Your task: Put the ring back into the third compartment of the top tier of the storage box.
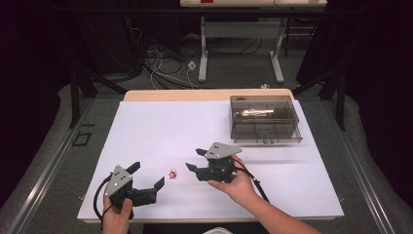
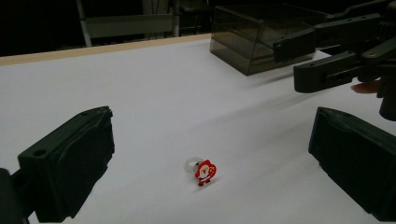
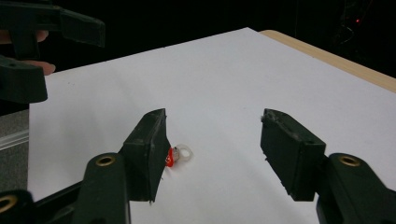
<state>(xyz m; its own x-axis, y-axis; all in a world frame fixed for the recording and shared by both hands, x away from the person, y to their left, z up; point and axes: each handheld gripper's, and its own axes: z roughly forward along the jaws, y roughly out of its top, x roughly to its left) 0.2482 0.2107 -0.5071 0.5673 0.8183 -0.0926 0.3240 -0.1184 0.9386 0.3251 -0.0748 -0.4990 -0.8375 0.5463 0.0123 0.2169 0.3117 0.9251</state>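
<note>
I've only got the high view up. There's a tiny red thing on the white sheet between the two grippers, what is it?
Observer: A small Santa ring, a red Santa figure on a clear plastic band, as the left gripper view shows.
Operator: Is it standing or lying flat?
Observer: The figure stands upright with the band behind it, resting on the white sheet.
Operator: Is the right gripper lined up on it?
Observer: Not quite. In the right gripper view, the right gripper has its jaws wide open and the ring peeks out beside one jaw, off to the side of the gap.
Operator: And the left gripper?
Observer: The left gripper is open, the ring sitting between its jaws.
</note>
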